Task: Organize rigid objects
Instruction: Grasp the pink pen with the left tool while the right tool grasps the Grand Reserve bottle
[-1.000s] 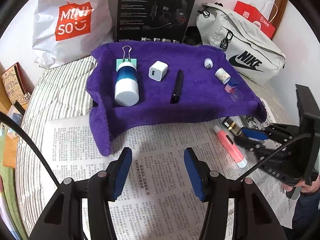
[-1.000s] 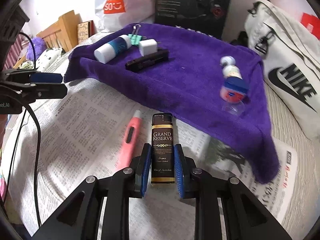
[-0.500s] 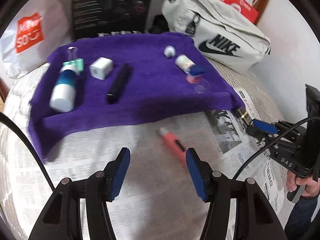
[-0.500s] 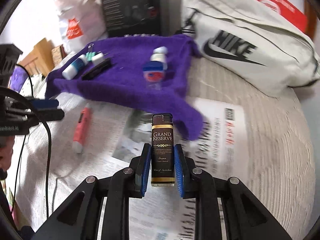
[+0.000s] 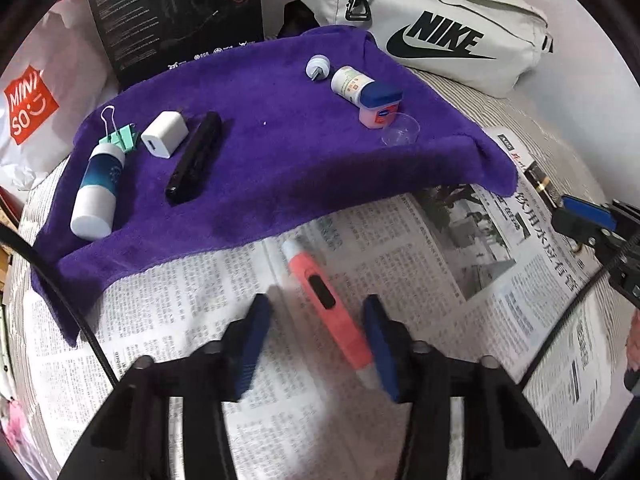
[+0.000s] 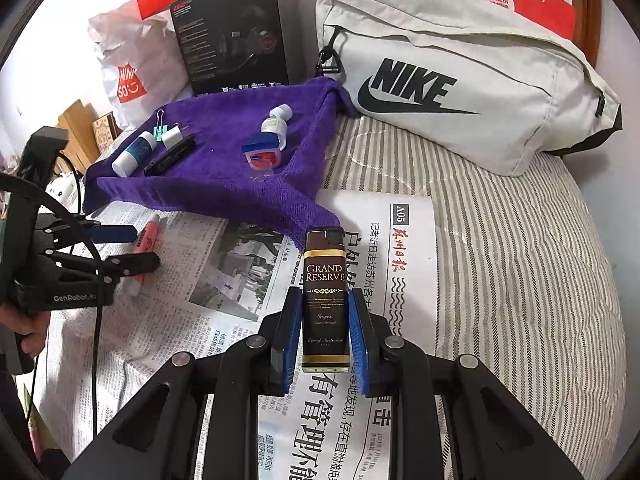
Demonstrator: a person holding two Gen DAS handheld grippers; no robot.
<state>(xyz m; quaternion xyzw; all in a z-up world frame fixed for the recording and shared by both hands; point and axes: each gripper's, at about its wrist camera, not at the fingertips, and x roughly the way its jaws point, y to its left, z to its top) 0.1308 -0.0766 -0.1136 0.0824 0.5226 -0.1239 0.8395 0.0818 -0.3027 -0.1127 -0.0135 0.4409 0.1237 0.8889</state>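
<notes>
Fuzzy purple cloth [image 5: 288,168]; matt newspaper [image 5: 400,264]; lighter [image 6: 324,300] seemingly glossy.

My left gripper's blue pad [image 5: 382,344] covers the coral-pink plastic pen's [image 5: 326,300] near tip; the newspaper's [image 6: 224,280] fine print is unreadable.
</notes>
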